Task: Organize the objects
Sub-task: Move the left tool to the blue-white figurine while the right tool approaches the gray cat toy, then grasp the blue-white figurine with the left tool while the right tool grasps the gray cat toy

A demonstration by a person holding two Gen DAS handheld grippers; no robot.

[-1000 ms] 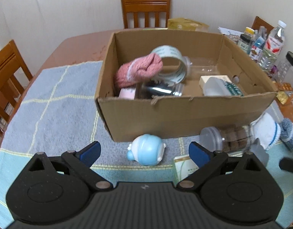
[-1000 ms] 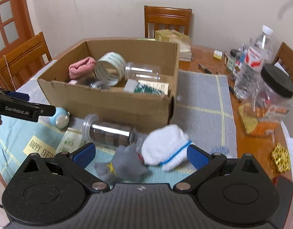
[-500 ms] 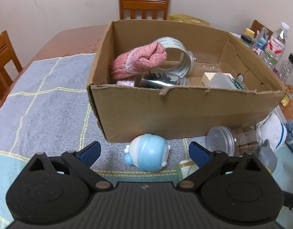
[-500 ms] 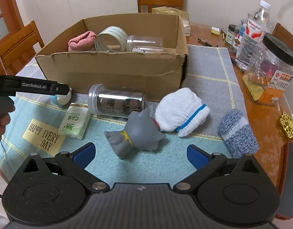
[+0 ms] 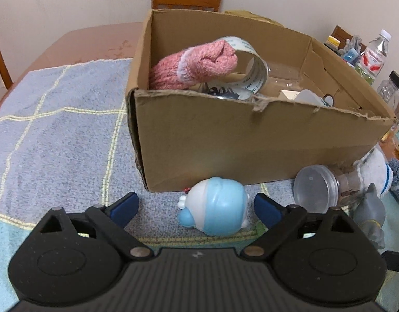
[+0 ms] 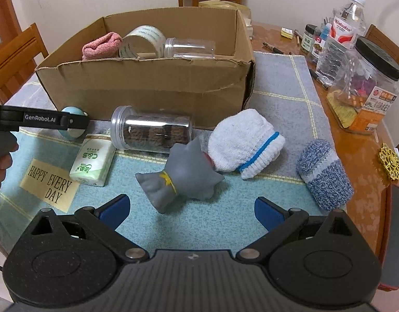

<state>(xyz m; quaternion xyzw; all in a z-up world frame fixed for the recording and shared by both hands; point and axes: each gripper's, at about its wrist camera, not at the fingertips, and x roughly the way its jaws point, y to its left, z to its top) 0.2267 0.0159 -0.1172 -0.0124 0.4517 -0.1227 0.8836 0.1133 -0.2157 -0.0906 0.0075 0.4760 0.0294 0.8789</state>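
Right wrist: one box, two socks, one jar

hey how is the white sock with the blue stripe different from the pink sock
The white sock lies on the cloth outside the cardboard box; the pink sock sits inside it. The white sock carries a blue stripe near its cuff; the pink sock has a pale band instead. Both are knitted and rolled into bundles.

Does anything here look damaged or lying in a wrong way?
Yes. The cardboard box has a torn, ragged front rim. The clear jar of brown pieces lies on its side against the box, and the blue toy is tipped over in front of it.
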